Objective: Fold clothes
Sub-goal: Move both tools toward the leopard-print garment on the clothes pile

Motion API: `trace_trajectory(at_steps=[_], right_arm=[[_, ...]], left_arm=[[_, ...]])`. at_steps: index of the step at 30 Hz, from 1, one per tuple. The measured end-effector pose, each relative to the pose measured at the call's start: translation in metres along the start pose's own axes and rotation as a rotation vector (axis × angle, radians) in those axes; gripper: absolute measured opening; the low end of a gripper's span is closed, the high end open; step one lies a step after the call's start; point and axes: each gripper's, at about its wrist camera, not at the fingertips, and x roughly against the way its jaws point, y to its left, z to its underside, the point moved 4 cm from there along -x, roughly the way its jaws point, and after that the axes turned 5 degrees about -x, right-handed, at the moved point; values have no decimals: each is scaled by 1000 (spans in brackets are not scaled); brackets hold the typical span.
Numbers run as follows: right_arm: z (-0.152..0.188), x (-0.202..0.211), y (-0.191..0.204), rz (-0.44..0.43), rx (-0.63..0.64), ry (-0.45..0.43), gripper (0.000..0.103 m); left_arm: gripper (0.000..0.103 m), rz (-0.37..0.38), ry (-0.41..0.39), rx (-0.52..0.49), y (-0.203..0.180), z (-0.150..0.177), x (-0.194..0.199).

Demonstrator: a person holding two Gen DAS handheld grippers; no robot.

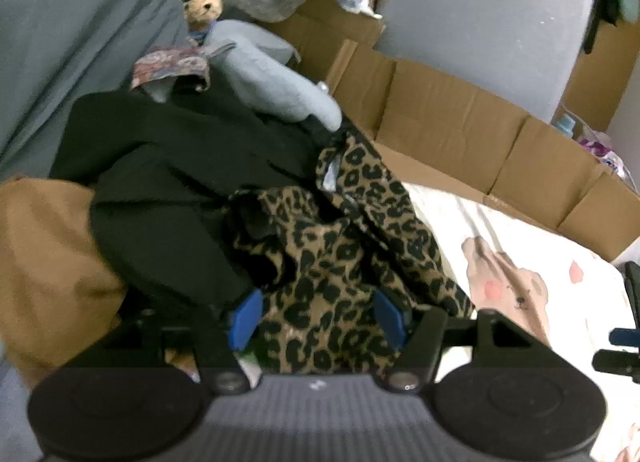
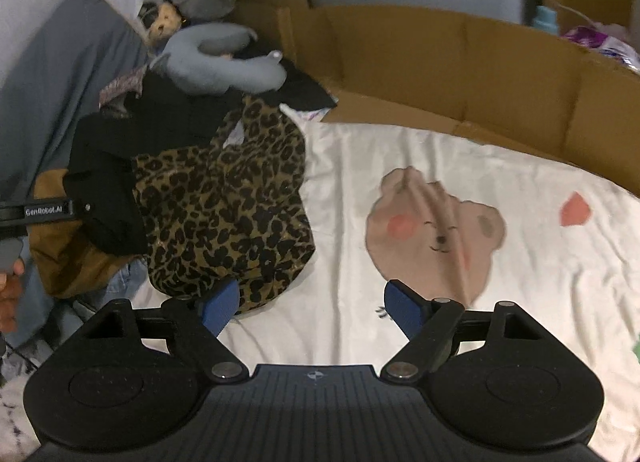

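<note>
Only R cam: bear print (image 2: 434, 229) (whole face)

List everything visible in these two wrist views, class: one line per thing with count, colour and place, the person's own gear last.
leopard-print garment: one, tan and black, crumpled at the pile's front edge on the sheet
black garment: one, black, behind the leopard print
brown garment: one, tan, pile's left side
grey plush toy: one, grey-blue, behind the pile
teddy bear: one, brown, far back
bed sheet: one, white with bear print, right of the pile
cardboard: brown, along the sheet's far edge
left gripper: blue pads, open over the leopard print
right gripper: blue pads, open above the sheet
</note>
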Motion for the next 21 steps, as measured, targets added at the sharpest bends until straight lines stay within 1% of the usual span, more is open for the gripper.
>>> trace_trajectory(at_steps=[3, 8, 13, 16, 21], right_arm=[[0, -21, 7, -28, 38, -20, 88], [-1, -53, 14, -58, 24, -52, 88], [-5, -78, 26, -74, 50, -46, 88], [-10, -96, 32, -78, 73, -34, 88], [-23, -123, 42, -76, 106, -41, 88]], left_arm=[[65, 1, -21, -14, 2, -2, -14], [65, 6, -48, -24, 6, -2, -33], [65, -2, -59, -23, 9, 0, -49], [65, -7, -66, -22, 10, 2, -59], [65, -2, -71, -17, 10, 1, -74]])
